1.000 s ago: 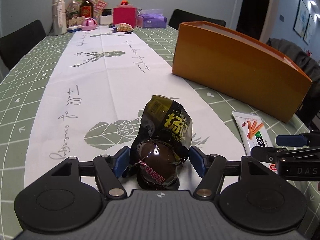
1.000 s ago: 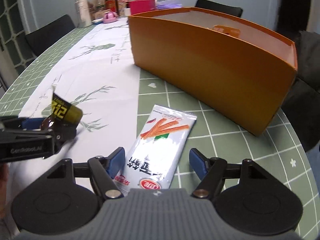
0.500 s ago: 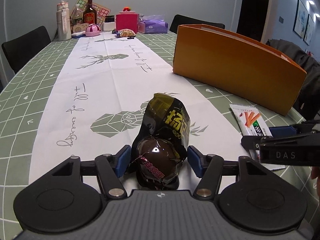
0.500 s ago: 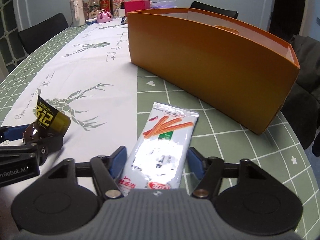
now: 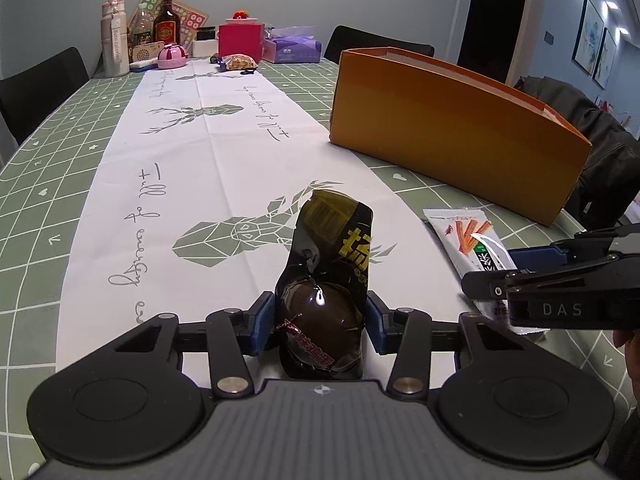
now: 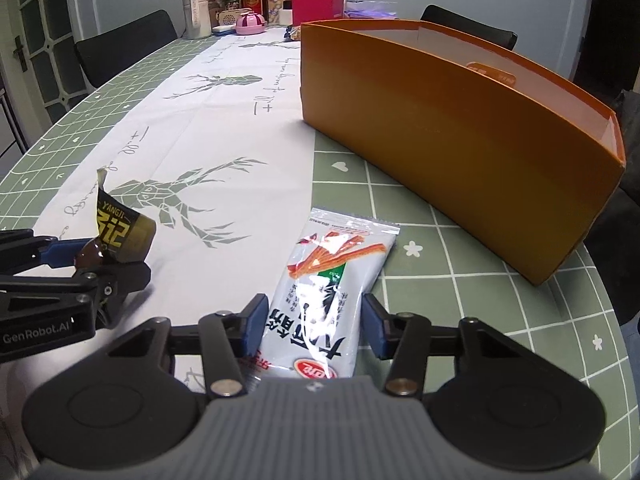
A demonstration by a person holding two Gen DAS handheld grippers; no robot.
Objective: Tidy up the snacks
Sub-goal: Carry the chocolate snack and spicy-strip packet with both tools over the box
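A: The dark snack packet (image 5: 326, 292) sits near the front of the white table runner (image 5: 224, 152), and its long axis runs away from the left gripper (image 5: 320, 322), near end between the blue pads.

B: Are the pads on it?

A: They appear to be. Both pads (image 5: 264, 320) sit against its bulging lower end, so the left gripper looks clamped on it. The silver stick-snack pouch (image 6: 324, 292) lies to the right on the green checked cloth (image 6: 460, 280), also pointing lengthwise away from the right gripper (image 6: 316, 326), whose pads flank its near end and seem to pinch it.

B: And the goal?

A: The orange box (image 6: 460, 128) stands farther off and to the right. It is nearer the right gripper, so the pouch probably has the shorter carry; both loads must likely go up over the near wall.

B: What differs from a second ago?

A: Both sets of jaws have just been closing, each with its packet between them. Earlier there was clear space beside each packet; that space is gone. Neither packet has shifted much on the table, and neither hand has travelled noticeably.
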